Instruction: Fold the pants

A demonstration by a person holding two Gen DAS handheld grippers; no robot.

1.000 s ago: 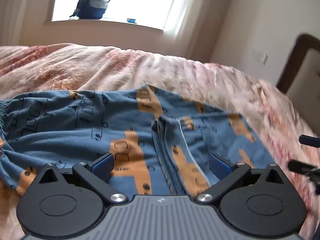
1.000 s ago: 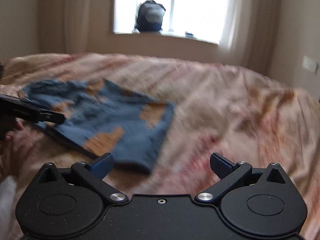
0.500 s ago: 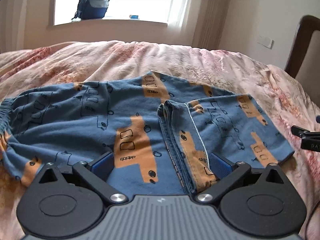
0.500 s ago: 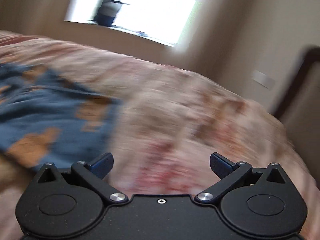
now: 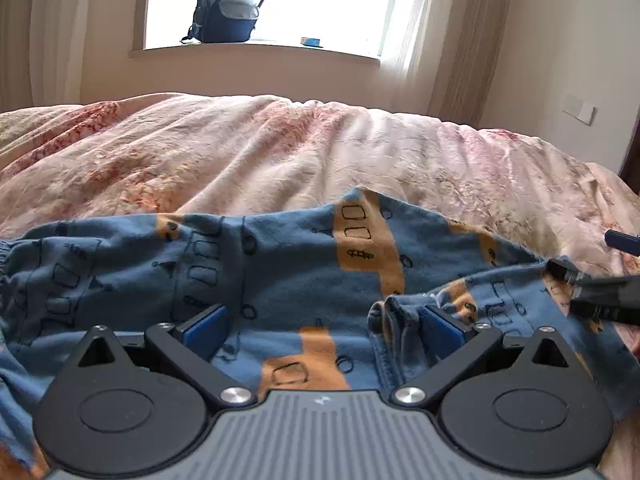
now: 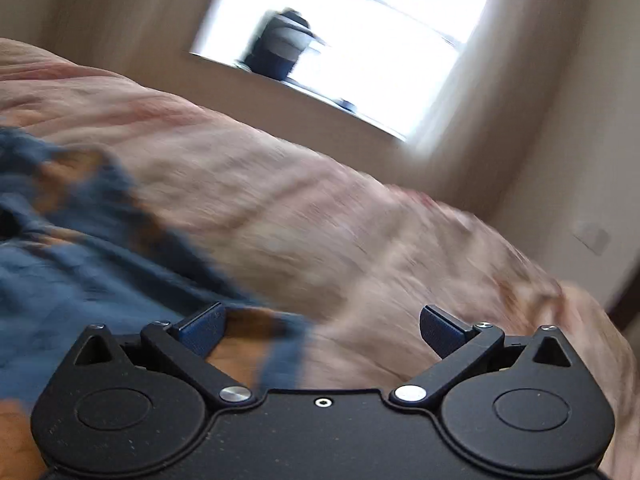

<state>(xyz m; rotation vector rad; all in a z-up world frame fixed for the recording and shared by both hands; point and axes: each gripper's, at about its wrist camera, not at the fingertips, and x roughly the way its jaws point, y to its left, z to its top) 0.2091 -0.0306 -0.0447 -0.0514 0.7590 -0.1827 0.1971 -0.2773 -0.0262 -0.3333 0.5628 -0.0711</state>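
Blue pants (image 5: 288, 276) with orange patches and black drawings lie across a pink floral bedspread (image 5: 248, 160). One leg end is doubled back over the cloth at the right. My left gripper (image 5: 322, 330) is open low over the pants, its right pad beside the bunched hem (image 5: 390, 320). The right gripper's fingers (image 5: 600, 292) show at the right edge of the left wrist view, touching the folded leg. In the blurred right wrist view my right gripper (image 6: 322, 330) stands open, with the pants' corner (image 6: 276, 344) lying between its fingers near the left pad.
A dark backpack (image 5: 226, 10) and a small box (image 5: 311, 41) sit on the window sill behind the bed. Curtains hang on both sides of the window. A wall switch (image 5: 578, 110) is at the right. Bare bedspread stretches beyond the pants.
The left gripper has dropped lower and nearer to the pants. The right gripper has swung back left and tilted, and its fingers now reach the pants' folded leg.
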